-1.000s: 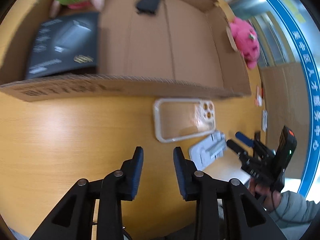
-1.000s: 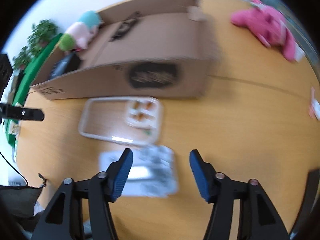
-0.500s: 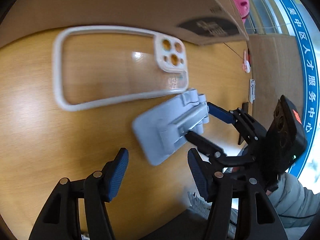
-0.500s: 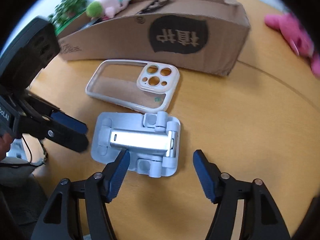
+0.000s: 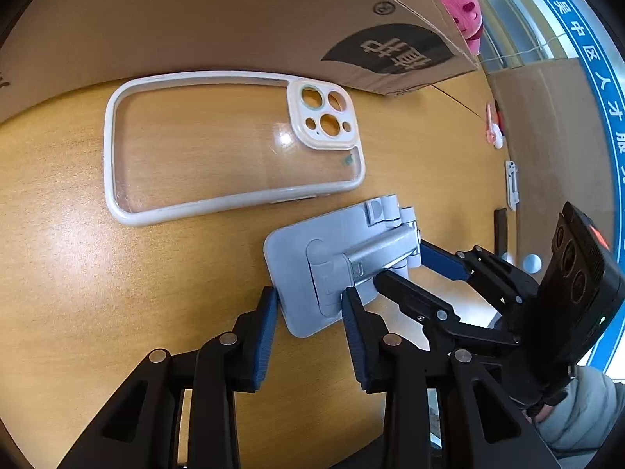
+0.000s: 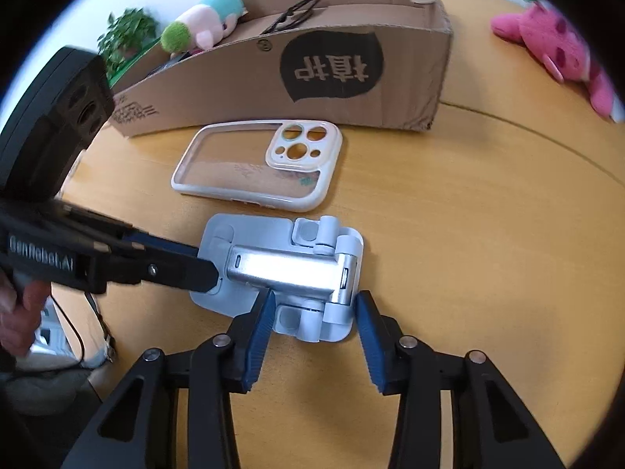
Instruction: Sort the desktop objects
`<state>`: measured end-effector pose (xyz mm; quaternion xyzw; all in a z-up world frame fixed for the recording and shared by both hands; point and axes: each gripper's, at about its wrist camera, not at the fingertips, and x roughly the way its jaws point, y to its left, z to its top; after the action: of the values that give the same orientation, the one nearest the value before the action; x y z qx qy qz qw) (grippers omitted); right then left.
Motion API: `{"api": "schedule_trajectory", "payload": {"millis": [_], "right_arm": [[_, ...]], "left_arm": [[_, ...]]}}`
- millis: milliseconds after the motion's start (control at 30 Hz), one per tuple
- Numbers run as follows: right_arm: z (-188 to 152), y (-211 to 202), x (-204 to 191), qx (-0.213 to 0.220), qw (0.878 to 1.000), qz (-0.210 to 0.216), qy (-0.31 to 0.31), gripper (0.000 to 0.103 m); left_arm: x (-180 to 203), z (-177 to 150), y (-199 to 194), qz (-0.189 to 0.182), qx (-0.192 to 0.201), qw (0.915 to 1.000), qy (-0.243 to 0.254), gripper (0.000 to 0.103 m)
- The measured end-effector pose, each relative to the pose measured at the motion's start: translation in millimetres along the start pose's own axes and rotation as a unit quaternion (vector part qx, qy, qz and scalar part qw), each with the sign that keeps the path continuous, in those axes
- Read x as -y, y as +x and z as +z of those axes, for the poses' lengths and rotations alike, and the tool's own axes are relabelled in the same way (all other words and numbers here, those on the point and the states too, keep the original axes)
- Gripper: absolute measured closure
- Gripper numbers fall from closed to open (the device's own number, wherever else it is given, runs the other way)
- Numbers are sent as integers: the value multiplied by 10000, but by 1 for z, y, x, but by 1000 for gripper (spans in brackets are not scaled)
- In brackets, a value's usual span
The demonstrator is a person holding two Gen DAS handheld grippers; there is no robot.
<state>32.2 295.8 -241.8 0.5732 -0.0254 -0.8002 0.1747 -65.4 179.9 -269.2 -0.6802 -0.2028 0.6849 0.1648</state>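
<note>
- The box [image 6: 273, 74] stands beyond both claws, its printed wall facing them; judged from the task, the loose items go in there.
- The case [image 5: 230, 144] lies flat past the stand, between it and the box wall, untouched.
- The stand [image 6: 285, 269], folded, lies flat on the table [image 6: 468, 234], with both claws at it.
- Left claw [image 5: 308, 312]: jaws partly apart, straddling the stand's near corner, not clamped.
- Right claw [image 6: 312, 312]: jaws partly apart, flanking the stand's hinge end; contact is unclear.
- To do it well, I judge: one claw should close across the thin plate edge, not the slick metal arm, then lift level.
- The right view alone shows the box's contents: a plush [image 6: 207, 23] and a dark item.
- The left view alone shows small items far right on the table.
</note>
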Motion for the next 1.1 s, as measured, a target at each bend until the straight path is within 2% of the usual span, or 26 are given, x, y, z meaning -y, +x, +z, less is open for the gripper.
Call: {"api": "schedule_trajectory", "payload": {"millis": [67, 100, 133, 233, 367, 500, 600, 833, 967, 1100], "right_arm": [[-6, -4, -1, 10, 9999, 42, 126, 65], [-9, -7, -2, 55, 9998, 64, 175, 73], [-12, -11, -3, 91, 9997, 71, 217, 76], [-18, -19, -10, 120, 9996, 94, 254, 76], [-25, -14, -22, 47, 9996, 116, 243, 76], [4, -14, -15, 150, 9991, 164, 350, 76], [19, -20, -27, 311, 9990, 102, 295, 76], [61, -63, -55, 913, 9956, 103, 177, 76], [98, -75, -77, 1237, 9922, 129, 126, 76], [131, -79, -85, 1444, 9894, 114, 132, 76]], "left_arm": [[2, 0, -2, 35, 53, 10000, 19, 70], [3, -1, -5, 115, 96, 9999, 49, 69], [2, -1, -9, 91, 123, 9999, 49, 70], [3, -3, -17, 177, 137, 9996, 161, 70], [-8, -3, -19, 213, 114, 9997, 52, 70], [-19, -4, -42, 226, 303, 9992, 94, 70], [-20, -1, -64, 205, 498, 9985, 121, 70], [-11, 15, -138, 129, 1201, 9925, 176, 70], [-13, 33, -178, 214, 1523, 9878, 255, 70], [-28, 61, -201, 251, 1663, 9852, 326, 70]]}}
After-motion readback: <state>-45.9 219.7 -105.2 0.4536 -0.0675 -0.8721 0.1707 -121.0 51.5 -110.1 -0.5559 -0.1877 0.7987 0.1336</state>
